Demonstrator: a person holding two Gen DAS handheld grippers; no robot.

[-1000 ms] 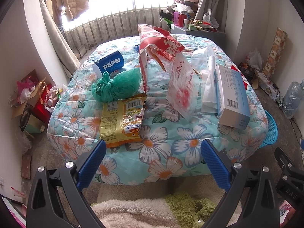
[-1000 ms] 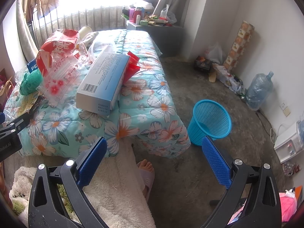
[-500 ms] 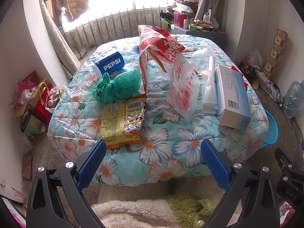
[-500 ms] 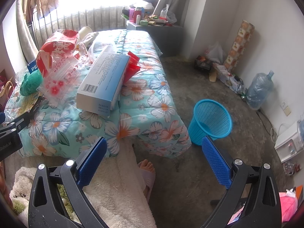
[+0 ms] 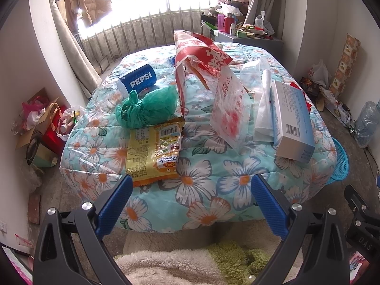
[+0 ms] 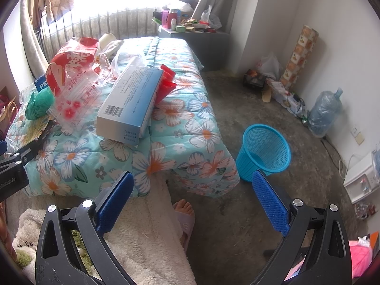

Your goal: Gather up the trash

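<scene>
Trash lies on a flowered bed (image 5: 201,173): a yellow snack wrapper (image 5: 154,152), a knotted green bag (image 5: 147,108), a Pepsi cup (image 5: 139,80), a red-and-white bag (image 5: 199,54), a clear printed bag (image 5: 231,109) and a blue-white box (image 5: 291,121). The box (image 6: 129,105) also shows in the right wrist view. A blue mesh bin (image 6: 264,150) stands on the floor right of the bed. My left gripper (image 5: 190,201) is open and empty before the bed's near edge. My right gripper (image 6: 192,197) is open and empty above the floor, between bed corner and bin.
A cluttered dresser (image 6: 190,30) stands behind the bed. A water jug (image 6: 324,112) and bags line the right wall. More bags and boxes (image 5: 40,123) sit left of the bed. A person's foot in a slipper (image 6: 184,216) and fluffy robe are below.
Both views have shifted only slightly; the bed sits a little lower in the right wrist view. Both grippers stay open.
</scene>
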